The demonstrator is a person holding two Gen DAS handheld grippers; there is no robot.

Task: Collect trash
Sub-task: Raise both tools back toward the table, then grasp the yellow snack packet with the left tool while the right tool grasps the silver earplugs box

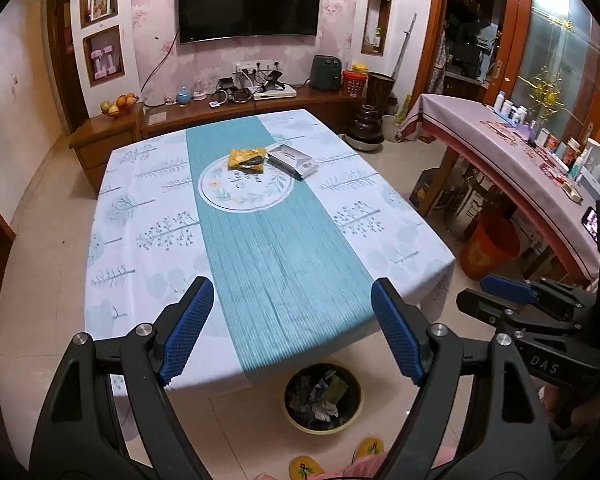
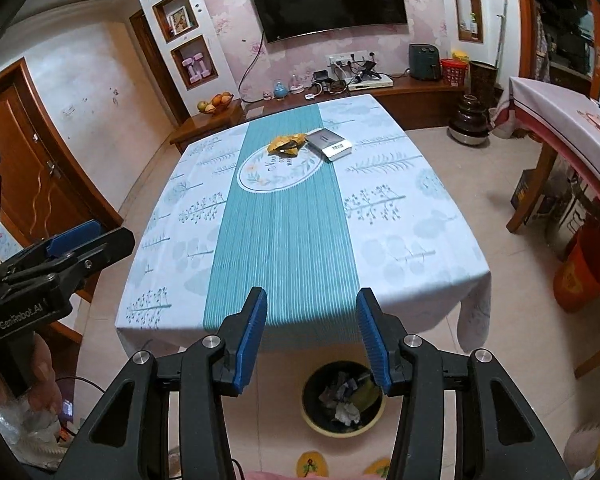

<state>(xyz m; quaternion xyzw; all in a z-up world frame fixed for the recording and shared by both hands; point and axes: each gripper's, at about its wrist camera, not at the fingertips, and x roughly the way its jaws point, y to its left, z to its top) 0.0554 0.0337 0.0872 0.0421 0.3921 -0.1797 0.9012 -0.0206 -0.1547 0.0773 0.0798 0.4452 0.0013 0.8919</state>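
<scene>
Trash for me to collect lies far ahead of both tongs, past the middle of the worktop [image 1: 260, 248]: a crumpled yellow wrapper [image 1: 247, 159] and, just beside it on the right, a flat grey carton [image 1: 293, 161]. My left tongs [image 1: 292, 328] are spread apart and hold nothing; my right tongs [image 2: 311, 336] are also apart and hold nothing. Both hover over the near edge of the worktop. Below them, on the floor, stands a round waste bin [image 2: 342, 429] that already has scraps inside. I judge the wrapper to be very light, soft and a little slippery, so I would pinch it on a raised fold near its middle. The carton looks light but stiff, with smooth sides; I would take it across its narrow width, near one end, so it does not slide out.
</scene>
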